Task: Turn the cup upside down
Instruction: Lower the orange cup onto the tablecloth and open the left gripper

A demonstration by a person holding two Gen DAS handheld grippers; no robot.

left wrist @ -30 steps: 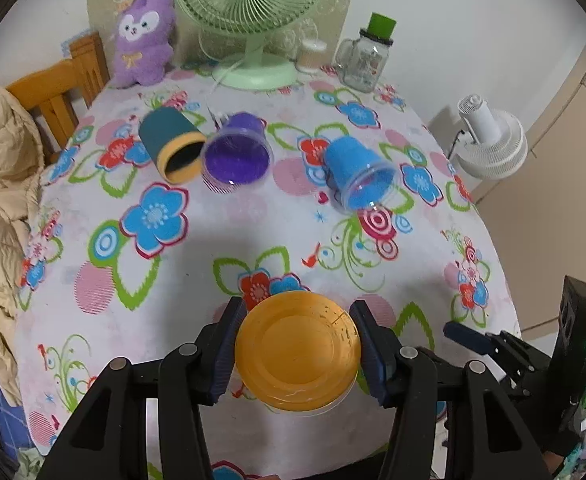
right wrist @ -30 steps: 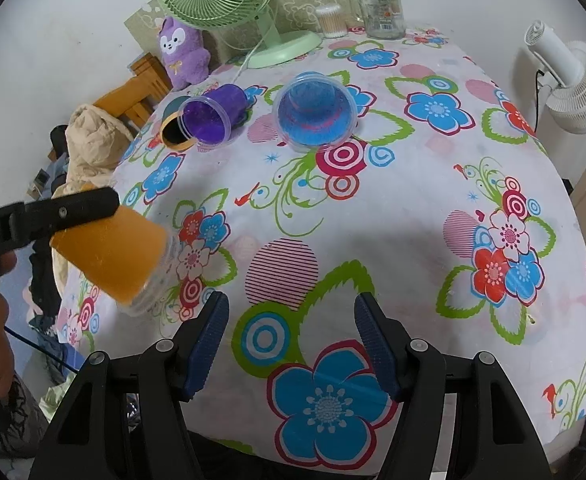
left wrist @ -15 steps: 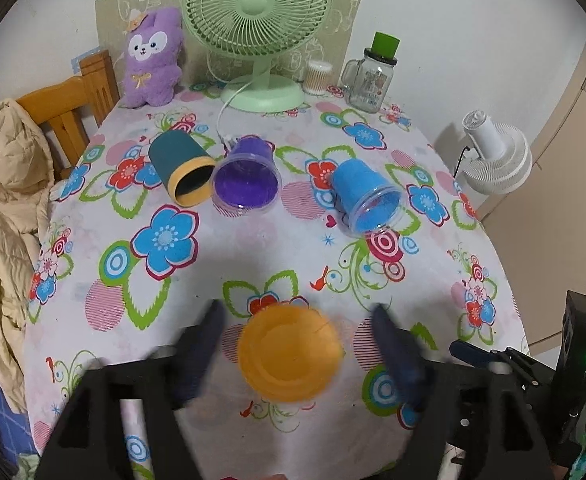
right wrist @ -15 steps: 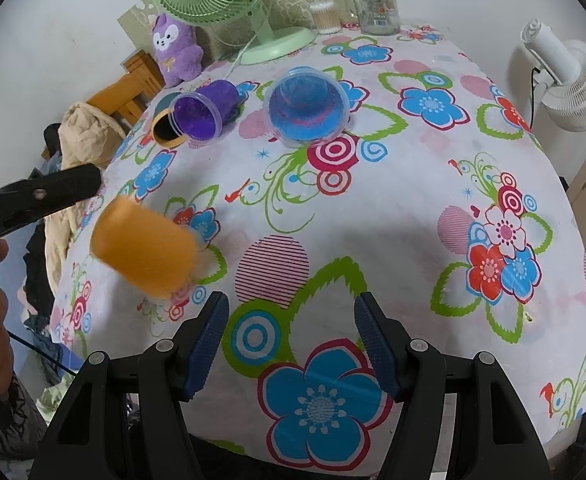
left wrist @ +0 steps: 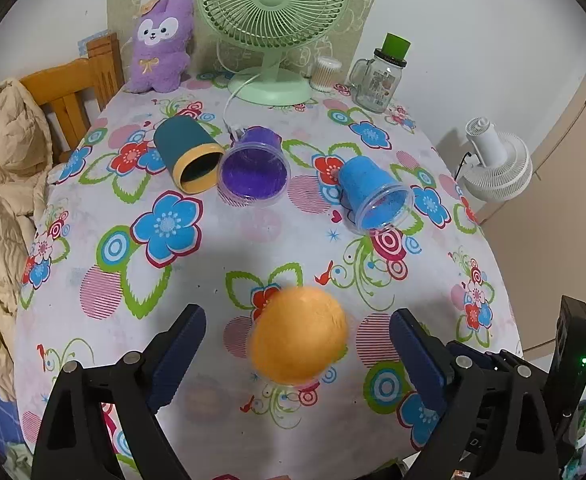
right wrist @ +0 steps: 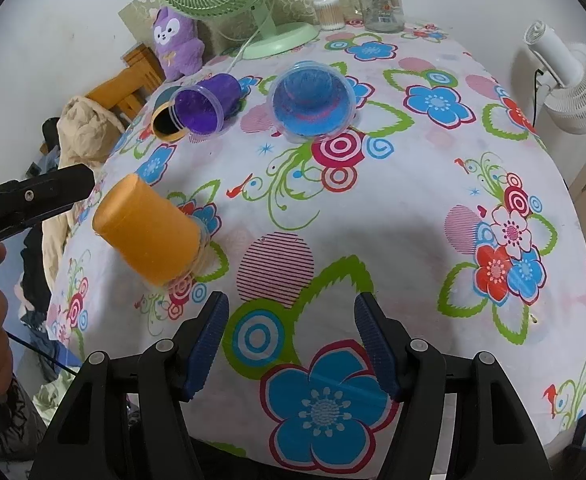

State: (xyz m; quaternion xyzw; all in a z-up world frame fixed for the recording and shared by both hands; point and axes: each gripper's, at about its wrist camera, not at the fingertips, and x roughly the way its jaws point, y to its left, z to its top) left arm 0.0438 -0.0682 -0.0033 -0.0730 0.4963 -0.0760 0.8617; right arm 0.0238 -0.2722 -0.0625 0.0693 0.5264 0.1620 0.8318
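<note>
An orange cup is free of my left gripper, whose jaws are wide open on either side of it. It looks blurred. In the right wrist view the orange cup is tilted, base up to the left, rim down against the flowered tablecloth. The left gripper's finger is just left of it, apart. My right gripper is open and empty over the near edge of the table.
A blue cup, a purple cup and a dark green cup lie on their sides farther back. A green fan, plush toy and glass jar stand at the far edge. A chair with a coat is left.
My left gripper opened and let go of the orange cup, then pulled back. The cup dropped rim-down onto the cloth and is tilted. The right gripper stayed open.
</note>
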